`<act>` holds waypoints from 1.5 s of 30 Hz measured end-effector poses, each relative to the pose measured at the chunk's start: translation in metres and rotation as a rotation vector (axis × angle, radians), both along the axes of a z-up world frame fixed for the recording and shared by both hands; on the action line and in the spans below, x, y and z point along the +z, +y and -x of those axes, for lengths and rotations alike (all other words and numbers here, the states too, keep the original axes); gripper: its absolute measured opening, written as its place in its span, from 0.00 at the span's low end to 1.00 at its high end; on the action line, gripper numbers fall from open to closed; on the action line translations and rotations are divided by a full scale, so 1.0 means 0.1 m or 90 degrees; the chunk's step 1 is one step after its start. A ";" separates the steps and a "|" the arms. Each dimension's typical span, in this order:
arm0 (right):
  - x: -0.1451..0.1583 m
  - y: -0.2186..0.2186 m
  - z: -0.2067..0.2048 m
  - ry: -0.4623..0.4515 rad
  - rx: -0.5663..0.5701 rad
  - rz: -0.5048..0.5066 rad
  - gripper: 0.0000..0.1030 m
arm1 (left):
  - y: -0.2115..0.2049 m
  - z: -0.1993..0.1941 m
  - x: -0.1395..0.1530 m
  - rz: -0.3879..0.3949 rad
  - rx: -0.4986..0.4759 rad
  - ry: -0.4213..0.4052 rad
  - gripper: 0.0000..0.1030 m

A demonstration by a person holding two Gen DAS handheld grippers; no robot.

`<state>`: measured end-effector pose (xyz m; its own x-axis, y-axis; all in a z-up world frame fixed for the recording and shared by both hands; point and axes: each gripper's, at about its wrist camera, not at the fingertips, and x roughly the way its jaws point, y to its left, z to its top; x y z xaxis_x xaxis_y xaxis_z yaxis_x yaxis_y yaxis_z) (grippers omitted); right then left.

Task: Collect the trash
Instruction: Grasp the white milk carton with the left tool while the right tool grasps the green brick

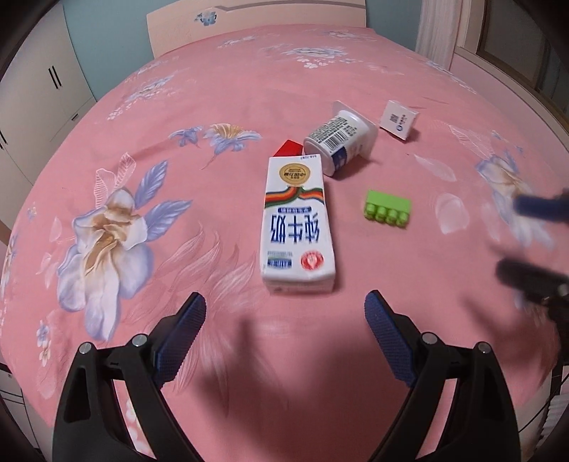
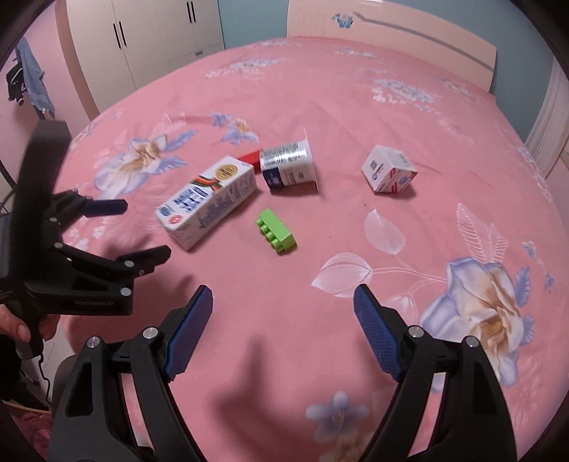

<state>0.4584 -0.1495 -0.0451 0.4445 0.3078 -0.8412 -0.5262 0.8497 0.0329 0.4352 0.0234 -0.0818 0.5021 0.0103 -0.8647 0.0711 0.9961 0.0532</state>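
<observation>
A white milk carton [image 1: 298,222] lies flat on the pink bed; it also shows in the right wrist view [image 2: 208,200]. A yogurt cup [image 1: 339,140] [image 2: 288,166] lies on its side behind it, beside a red piece [image 1: 288,148] [image 2: 249,157]. A green toy brick [image 1: 387,208] [image 2: 275,231] and a small white box [image 1: 399,119] [image 2: 388,174] lie to the right. My left gripper [image 1: 284,307] is open and empty, just short of the carton; it also shows in the right wrist view [image 2: 144,229]. My right gripper [image 2: 282,296] is open and empty, nearer than the brick; its blurred fingers [image 1: 533,241] show in the left wrist view.
The bed [image 1: 177,106] has a pink floral sheet and a pale headboard [image 1: 256,25]. White wardrobes [image 2: 149,39] stand to the left. A curtain [image 1: 437,28] hangs at the right by the window.
</observation>
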 end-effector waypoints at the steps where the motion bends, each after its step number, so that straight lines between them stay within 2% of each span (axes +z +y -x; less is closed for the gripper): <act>1: -0.06 0.02 -0.07 0.007 0.002 0.004 0.78 | 0.00 -0.04 -0.03 -0.001 0.001 0.002 0.90; 8: -0.41 0.19 -0.48 0.036 0.011 0.022 0.78 | -0.02 -0.31 -0.23 -0.013 0.007 0.009 0.90; 12: -0.54 0.34 -0.64 0.037 0.025 0.038 0.78 | 0.01 -0.45 -0.31 0.000 0.014 0.015 0.89; 14: -0.58 0.40 -0.72 0.025 0.026 0.040 0.78 | 0.04 -0.51 -0.35 -0.001 0.022 0.017 0.85; 16: -0.61 0.44 -0.79 0.025 0.027 0.039 0.77 | 0.08 -0.57 -0.41 0.020 0.025 0.027 0.79; 19: -0.68 0.48 -0.90 0.035 0.028 0.028 0.62 | 0.12 -0.61 -0.43 0.042 0.028 0.023 0.72; 21: -0.70 0.53 -0.92 0.031 0.033 0.031 0.57 | 0.13 -0.61 -0.42 0.047 0.023 0.022 0.61; 22: -0.70 0.54 -0.91 0.029 0.037 0.030 0.52 | 0.12 -0.61 -0.42 0.050 0.019 0.022 0.58; 23: -0.70 0.55 -0.90 0.032 0.043 0.024 0.41 | 0.12 -0.60 -0.41 0.049 0.017 0.022 0.52; 24: -0.70 0.56 -0.90 0.035 0.044 0.022 0.37 | 0.12 -0.59 -0.41 0.048 0.016 0.021 0.50; 26: -0.69 0.56 -0.87 0.036 0.043 0.021 0.24 | 0.14 -0.57 -0.40 0.050 0.013 0.023 0.49; 27: -0.68 0.56 -0.85 0.038 0.043 0.020 0.23 | 0.17 -0.55 -0.39 0.057 0.014 0.026 0.49; 31: -0.62 0.53 -0.72 0.035 0.035 0.021 0.22 | 0.24 -0.50 -0.32 0.075 0.019 0.031 0.49; 36: -0.45 0.48 -0.48 0.022 0.027 0.017 0.22 | 0.28 -0.30 -0.20 0.073 0.023 0.026 0.49; 45: 0.09 0.36 0.01 -0.024 0.004 0.011 0.22 | 0.32 0.16 0.32 0.057 0.021 -0.014 0.49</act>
<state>0.4570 -0.1132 -0.0362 0.4746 0.2954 -0.8291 -0.5316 0.8470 -0.0026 0.4195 0.0558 -0.0503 0.5222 -0.0494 -0.8514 0.0375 0.9987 -0.0350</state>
